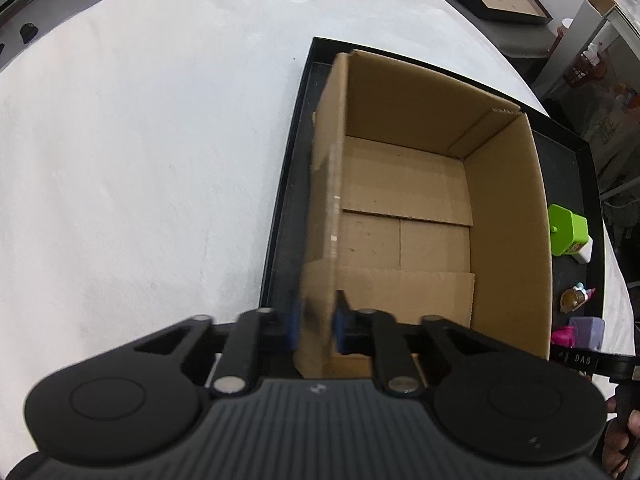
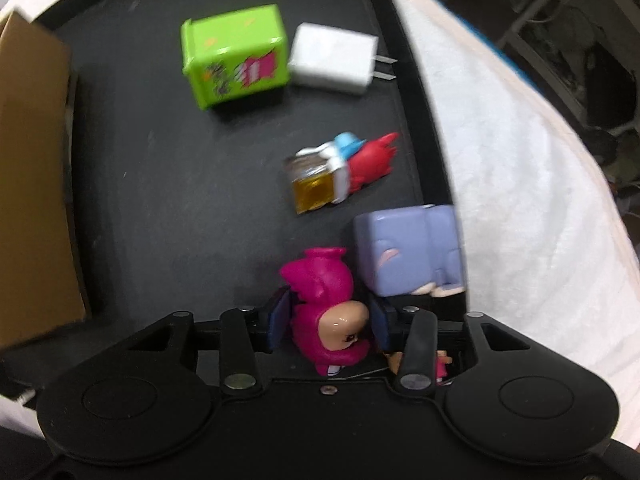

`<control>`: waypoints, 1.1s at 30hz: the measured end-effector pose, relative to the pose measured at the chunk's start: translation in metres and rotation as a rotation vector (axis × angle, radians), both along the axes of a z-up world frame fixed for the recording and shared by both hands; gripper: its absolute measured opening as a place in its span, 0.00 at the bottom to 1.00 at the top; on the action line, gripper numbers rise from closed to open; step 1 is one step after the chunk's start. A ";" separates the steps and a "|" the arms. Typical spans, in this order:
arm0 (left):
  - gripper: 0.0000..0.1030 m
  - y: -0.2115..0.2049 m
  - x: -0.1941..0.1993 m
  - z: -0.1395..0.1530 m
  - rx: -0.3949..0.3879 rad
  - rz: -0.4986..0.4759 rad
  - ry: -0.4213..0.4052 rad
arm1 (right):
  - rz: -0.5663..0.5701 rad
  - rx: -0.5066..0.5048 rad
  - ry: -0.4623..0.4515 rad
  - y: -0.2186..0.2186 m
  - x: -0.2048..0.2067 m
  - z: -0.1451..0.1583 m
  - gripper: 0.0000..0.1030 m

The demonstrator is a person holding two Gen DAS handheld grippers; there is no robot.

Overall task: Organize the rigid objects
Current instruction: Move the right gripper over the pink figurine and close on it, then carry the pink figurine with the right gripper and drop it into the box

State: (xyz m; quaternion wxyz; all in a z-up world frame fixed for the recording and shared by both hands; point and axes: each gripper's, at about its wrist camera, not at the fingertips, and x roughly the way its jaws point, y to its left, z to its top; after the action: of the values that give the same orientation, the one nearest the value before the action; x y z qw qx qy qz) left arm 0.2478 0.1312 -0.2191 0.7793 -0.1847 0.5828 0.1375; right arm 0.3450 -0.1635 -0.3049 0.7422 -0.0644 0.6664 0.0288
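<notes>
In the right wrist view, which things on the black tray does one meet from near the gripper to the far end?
magenta figurine in the right gripper → purple cube toy → toy with an amber block and red part → green box

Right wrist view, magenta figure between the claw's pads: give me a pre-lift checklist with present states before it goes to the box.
1. Right claw closed on the magenta figure: ok, both pads sit against its sides.
2. Left claw steadying the cardboard box: ok, it pinches the box's near wall.
3. Box has room: ok, its floor shows bare.
4. Purple block apart from the figure: cannot tell, they sit very close.
5. Other pieces clear of the lift: ok, the green cube, white charger and yellow-and-red toy lie farther along the black tray.
</notes>
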 end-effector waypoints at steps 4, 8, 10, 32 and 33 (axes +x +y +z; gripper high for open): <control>0.12 -0.003 0.000 0.004 0.036 -0.010 -0.002 | -0.004 0.025 -0.039 -0.001 -0.006 0.015 0.39; 0.12 -0.005 0.001 0.004 0.041 -0.012 0.004 | -0.006 0.060 -0.066 -0.005 -0.011 0.036 0.39; 0.11 -0.005 0.001 0.004 0.042 -0.012 0.008 | -0.003 0.071 -0.082 -0.004 -0.012 0.044 0.39; 0.12 0.001 0.003 0.001 0.014 -0.036 0.002 | 0.050 0.156 -0.254 0.038 -0.012 0.135 0.39; 0.12 0.001 0.002 0.001 0.011 -0.036 0.002 | 0.051 0.159 -0.264 0.038 -0.011 0.138 0.39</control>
State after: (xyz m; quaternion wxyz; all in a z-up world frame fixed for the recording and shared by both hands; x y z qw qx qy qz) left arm 0.2502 0.1323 -0.2180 0.7821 -0.1700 0.5860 0.1268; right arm 0.3335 -0.1254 -0.1672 0.8251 -0.0253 0.5569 0.0917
